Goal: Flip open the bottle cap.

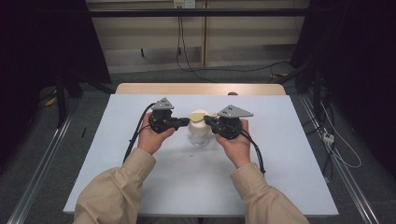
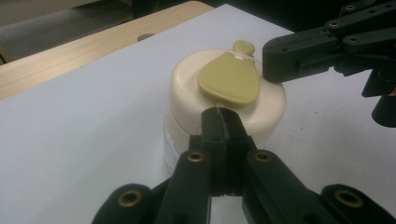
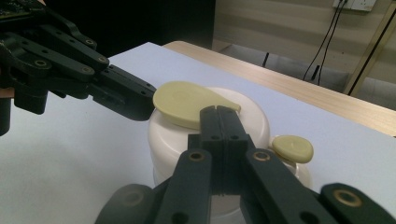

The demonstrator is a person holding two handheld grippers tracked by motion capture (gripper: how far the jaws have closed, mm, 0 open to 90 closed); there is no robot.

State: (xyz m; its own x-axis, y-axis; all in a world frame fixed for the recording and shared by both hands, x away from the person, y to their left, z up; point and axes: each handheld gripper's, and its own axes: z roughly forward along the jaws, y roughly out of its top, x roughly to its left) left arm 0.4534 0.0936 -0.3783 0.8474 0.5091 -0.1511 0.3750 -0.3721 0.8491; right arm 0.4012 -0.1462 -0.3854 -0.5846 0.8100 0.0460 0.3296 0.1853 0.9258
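Cream-lidded jar (image 1: 199, 128) mid-surface, a pale olive flap (image 2: 229, 83) on its lid; left gripper (image 1: 185, 122) and right gripper (image 1: 208, 121) meet it from opposite sides, fingers of both clenched together, tips against the lid's rim, grasping nothing. White surface (image 1: 280, 158) otherwise bare, wide room to every edge. Wooden strip (image 1: 201, 88) at far edge; cables (image 1: 187, 60) on the floor beyond.

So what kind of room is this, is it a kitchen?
Probably not a kitchen; it looks like a lab or workshop set up for recording. A table under a white sheet stands on a grey floor, metal rails run along its sides, and cables hang from a wall socket.
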